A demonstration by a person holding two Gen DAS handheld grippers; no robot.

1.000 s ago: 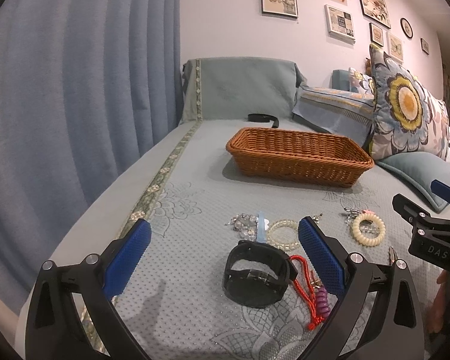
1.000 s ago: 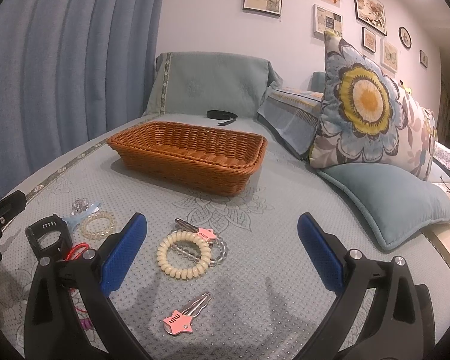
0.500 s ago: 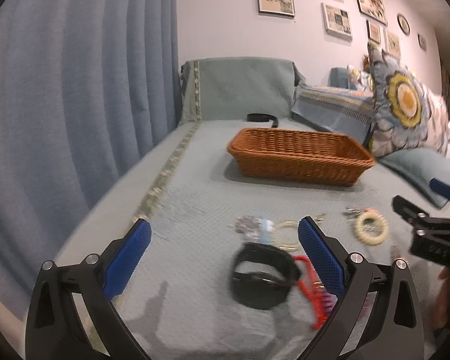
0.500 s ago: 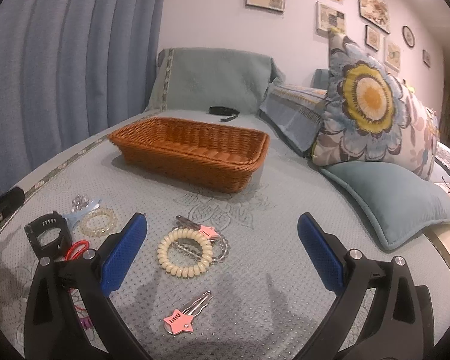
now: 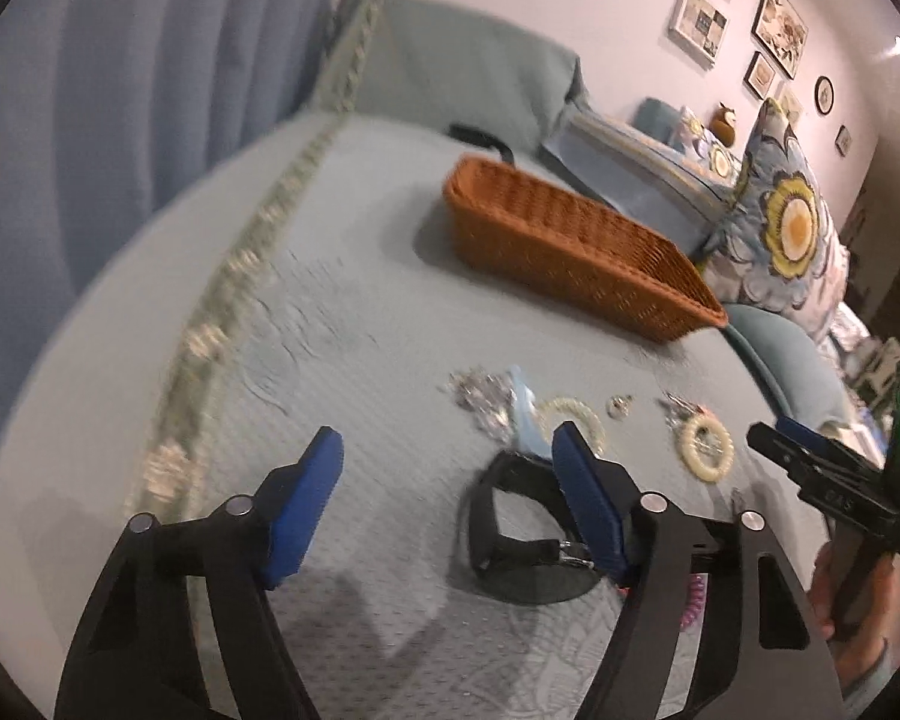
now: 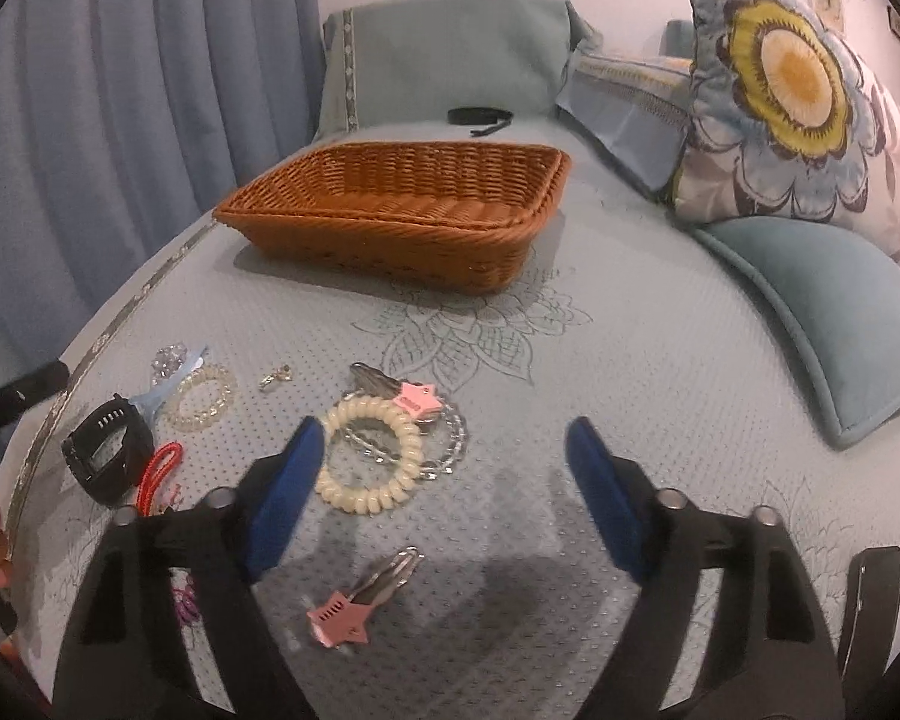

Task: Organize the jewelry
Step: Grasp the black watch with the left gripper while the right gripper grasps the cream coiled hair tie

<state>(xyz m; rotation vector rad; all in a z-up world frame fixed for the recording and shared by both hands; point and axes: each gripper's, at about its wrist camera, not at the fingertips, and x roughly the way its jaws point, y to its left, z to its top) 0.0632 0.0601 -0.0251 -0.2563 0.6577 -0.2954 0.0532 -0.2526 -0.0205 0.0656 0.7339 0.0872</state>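
Meanwhile both tongs hover spread wide, grasping nothing: left tongs, tilted, beside the black watch; right tongs over the cream coil bracelet, apparently not touching.

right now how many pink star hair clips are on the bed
2. One star clip lies nearest the right gripper, low between its fingers. The other sits farther off, touching the cream coil tie. More may be hidden.
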